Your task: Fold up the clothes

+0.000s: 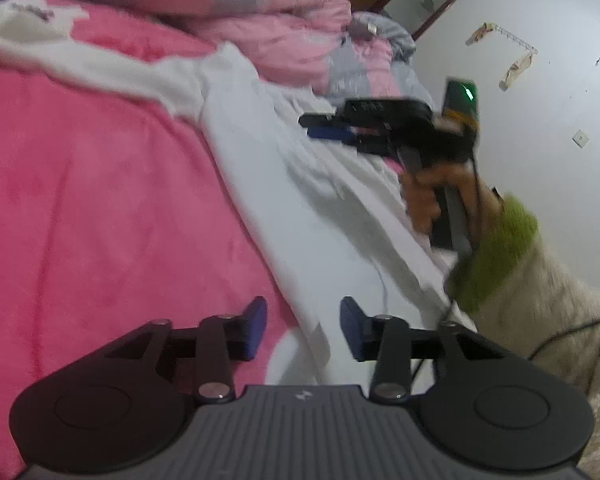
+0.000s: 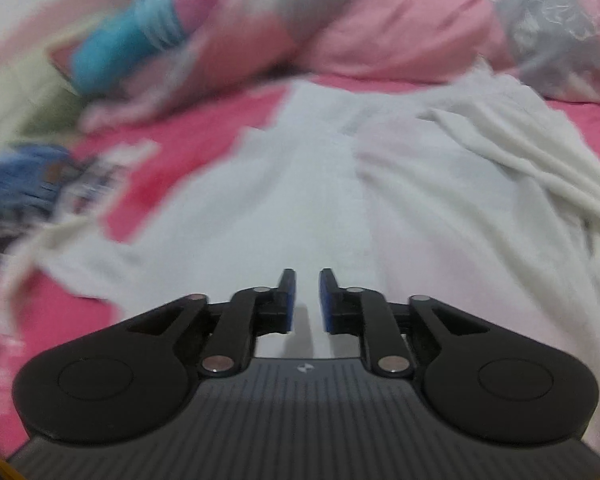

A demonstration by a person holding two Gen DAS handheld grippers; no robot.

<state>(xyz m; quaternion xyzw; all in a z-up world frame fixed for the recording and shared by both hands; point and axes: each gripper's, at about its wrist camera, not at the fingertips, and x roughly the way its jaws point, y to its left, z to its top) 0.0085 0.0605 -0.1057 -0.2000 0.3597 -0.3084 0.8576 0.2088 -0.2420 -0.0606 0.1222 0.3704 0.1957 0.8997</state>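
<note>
Over the pink bed [image 1: 80, 200], my left gripper [image 1: 303, 328] hovers level, jaws wide apart; my right gripper [image 2: 307, 300] points across the white garment [image 2: 420, 220], jaws slightly apart, empty.

No legible text, number or brand name appears in either view. The only sign is a small pale emblem [image 1: 302, 395] on the near edge of the left gripper's ribbed body, matched by one [image 2: 303, 368] on the right gripper's body; neither can be read. Dark markings [image 1: 34, 12] on the white garment, far left, are blurred beyond reading.
</note>
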